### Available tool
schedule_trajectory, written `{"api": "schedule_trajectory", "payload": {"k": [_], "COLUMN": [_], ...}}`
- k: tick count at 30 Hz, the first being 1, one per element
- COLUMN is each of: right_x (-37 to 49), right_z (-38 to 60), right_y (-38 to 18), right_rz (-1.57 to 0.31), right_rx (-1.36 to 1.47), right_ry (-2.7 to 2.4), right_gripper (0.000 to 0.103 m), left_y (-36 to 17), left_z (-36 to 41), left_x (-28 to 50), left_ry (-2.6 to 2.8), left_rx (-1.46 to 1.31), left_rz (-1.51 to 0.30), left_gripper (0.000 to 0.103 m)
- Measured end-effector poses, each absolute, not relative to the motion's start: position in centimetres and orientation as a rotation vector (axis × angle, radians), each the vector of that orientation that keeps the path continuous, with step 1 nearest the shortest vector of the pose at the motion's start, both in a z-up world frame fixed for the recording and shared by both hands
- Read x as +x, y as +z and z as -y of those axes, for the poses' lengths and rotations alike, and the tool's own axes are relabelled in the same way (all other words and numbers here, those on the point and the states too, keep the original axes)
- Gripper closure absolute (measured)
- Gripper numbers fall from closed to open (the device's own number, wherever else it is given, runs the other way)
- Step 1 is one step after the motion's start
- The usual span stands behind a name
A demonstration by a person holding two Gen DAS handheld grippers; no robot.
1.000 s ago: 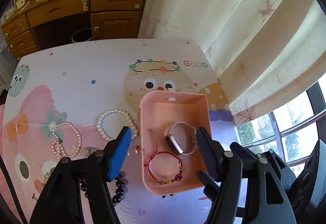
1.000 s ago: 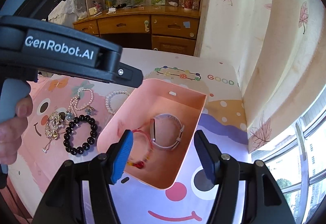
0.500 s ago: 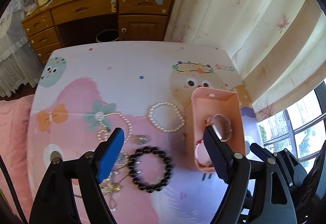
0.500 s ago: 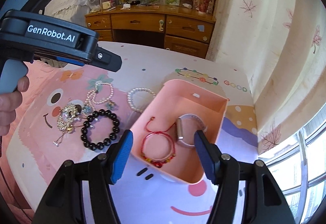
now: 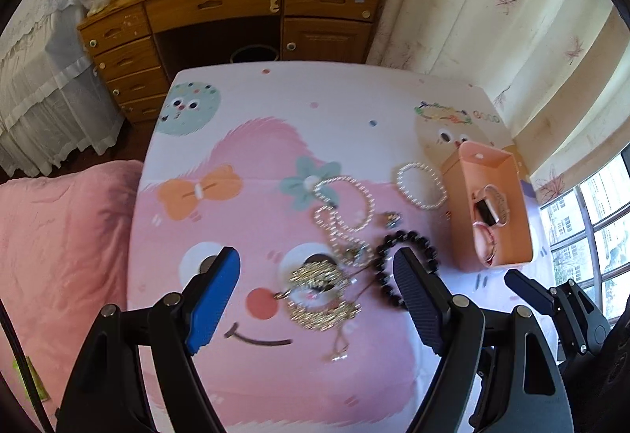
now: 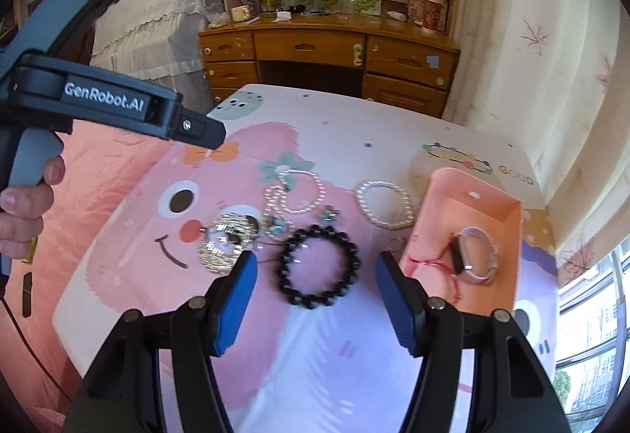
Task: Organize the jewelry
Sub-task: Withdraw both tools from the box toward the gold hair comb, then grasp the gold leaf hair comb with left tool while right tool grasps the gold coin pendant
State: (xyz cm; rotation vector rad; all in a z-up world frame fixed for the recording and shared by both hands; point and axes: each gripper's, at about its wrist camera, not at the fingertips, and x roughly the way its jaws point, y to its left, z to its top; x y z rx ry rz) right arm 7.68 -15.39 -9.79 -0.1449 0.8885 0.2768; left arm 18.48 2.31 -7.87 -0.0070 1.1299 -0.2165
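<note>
A pink box (image 6: 508, 236) on the cartoon tablecloth holds a watch (image 6: 474, 255) and a red string bracelet (image 6: 437, 269); the box also shows in the left wrist view (image 5: 516, 224). Loose on the cloth lie a black bead bracelet (image 6: 319, 267), a pearl bracelet (image 6: 384, 203), a pearl necklace (image 6: 297, 190) and a gold sequin piece (image 6: 230, 242). My right gripper (image 6: 315, 295) is open above the black bead bracelet. My left gripper (image 5: 315, 301) is open above the gold sequin piece (image 5: 321, 293), with the black beads (image 5: 405, 261) by its right finger.
A wooden desk with drawers (image 6: 327, 54) stands beyond the table's far edge. Curtains (image 6: 531, 58) hang along the right. A pink blanket (image 5: 59, 255) lies left of the table. The other gripper's body (image 6: 110, 106) reaches in from the left in the right wrist view.
Both grippers have swung left, away from the pink box. The left one now hangs over the gold sequin piece, the right one over the black bead bracelet. Both stayed open.
</note>
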Motion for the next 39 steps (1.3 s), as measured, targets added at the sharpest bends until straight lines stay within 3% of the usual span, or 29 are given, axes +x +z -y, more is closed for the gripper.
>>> {"api": "schedule_trajectory", "payload": {"k": [15,18,23,39], "right_x": [6.2,5.7,4.6,5.4], "right_z": [8.2,7.5,5.9,4.9], "right_y": [-12.4,-13.3,-15.3,-19.0], "right_rz": [-0.966,-0.976,-0.975,-1.012], "right_rx": [0.036,0.049,-0.052,-0.24], "right_ry": [0.29,0.286,0.259,0.252], "right_gripper": [0.04,0.041,0.041,0.041], "left_y": [-12.0,-13.1,-14.4,-19.3], "left_z": [-6.7,-6.1,-5.2,-1.3], "left_x": [18.0,18.1,18.2,20.5], "left_ry": [-0.296,-0.347,-0.409,-0.326], "left_rx": [0.113,0.113,0.083,0.083], "left_rz": [-1.229,-1.274,-1.299,-1.435], "left_gripper": [0.024,0.019,0.005,0.001]}}
